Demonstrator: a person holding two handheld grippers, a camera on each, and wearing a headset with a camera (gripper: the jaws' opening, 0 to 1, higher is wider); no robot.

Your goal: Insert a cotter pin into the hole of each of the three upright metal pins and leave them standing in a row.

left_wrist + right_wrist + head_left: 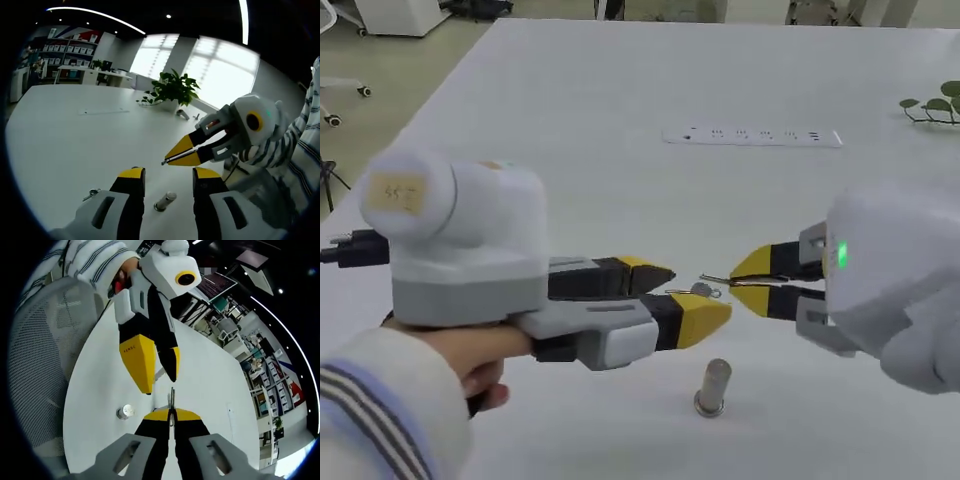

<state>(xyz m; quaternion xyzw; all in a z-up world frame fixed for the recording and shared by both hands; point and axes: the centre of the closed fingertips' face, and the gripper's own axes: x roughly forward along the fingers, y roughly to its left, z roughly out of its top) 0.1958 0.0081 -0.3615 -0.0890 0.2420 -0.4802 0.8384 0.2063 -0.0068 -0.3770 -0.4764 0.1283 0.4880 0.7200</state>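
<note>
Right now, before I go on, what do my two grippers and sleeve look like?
The left gripper and right gripper have white and grey bodies with black tongs tipped in yellow. The left has a black cable at its rear; the right shows a green light. The sleeve is white with dark stripes.

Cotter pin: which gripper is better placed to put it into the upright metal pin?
Right, most likely. The right gripper is shut on the cotter pin, near the upright metal pin. The left gripper is open, holding nothing.
</note>
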